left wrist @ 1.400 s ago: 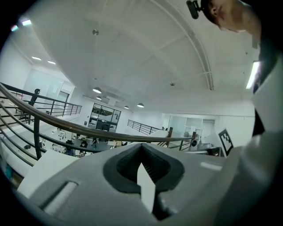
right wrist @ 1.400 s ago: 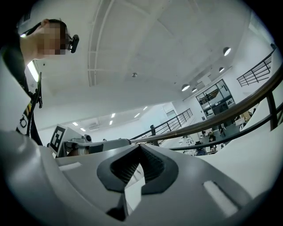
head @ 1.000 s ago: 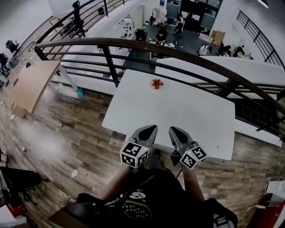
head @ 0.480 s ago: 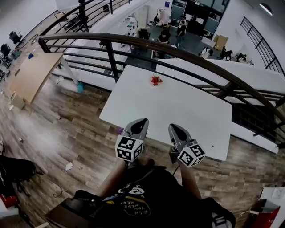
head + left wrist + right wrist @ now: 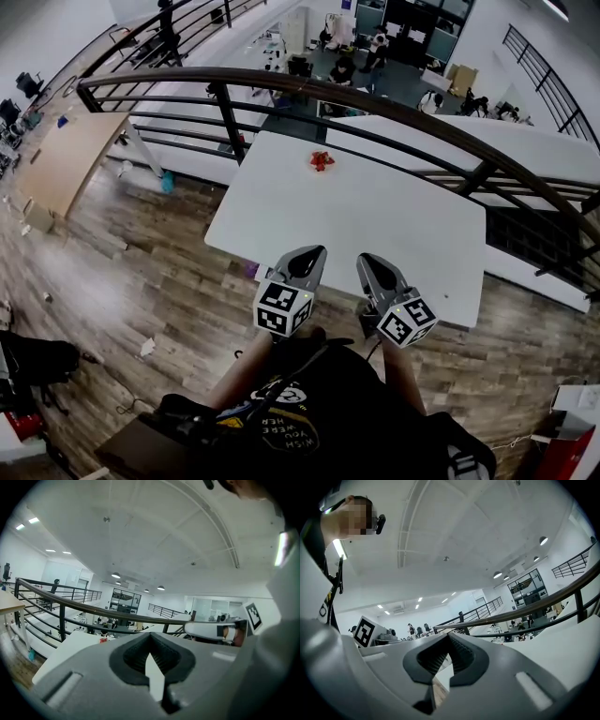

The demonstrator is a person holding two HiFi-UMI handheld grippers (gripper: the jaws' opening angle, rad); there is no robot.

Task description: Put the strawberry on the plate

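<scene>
A small red strawberry (image 5: 322,160) lies at the far side of the white table (image 5: 375,220); the left gripper view shows it as a red speck (image 5: 103,640). I cannot make out a plate against the white top. My left gripper (image 5: 316,252) and right gripper (image 5: 365,260) hover side by side over the table's near edge, well short of the strawberry. Both point across the table roughly level. The left gripper (image 5: 150,634) is shut, its tips meeting with nothing between them. The right gripper (image 5: 449,636) is shut and empty too.
A dark curved railing (image 5: 281,86) runs just behind the table's far edge, with a lower floor of desks and people beyond it. A second white table (image 5: 525,145) stands at the right, a wooden table (image 5: 66,164) at the left. Wood flooring surrounds the table.
The left gripper swung slightly left, then back towards the right one. Both grippers stay shut at the near edge. The strawberry has not moved on the table.
</scene>
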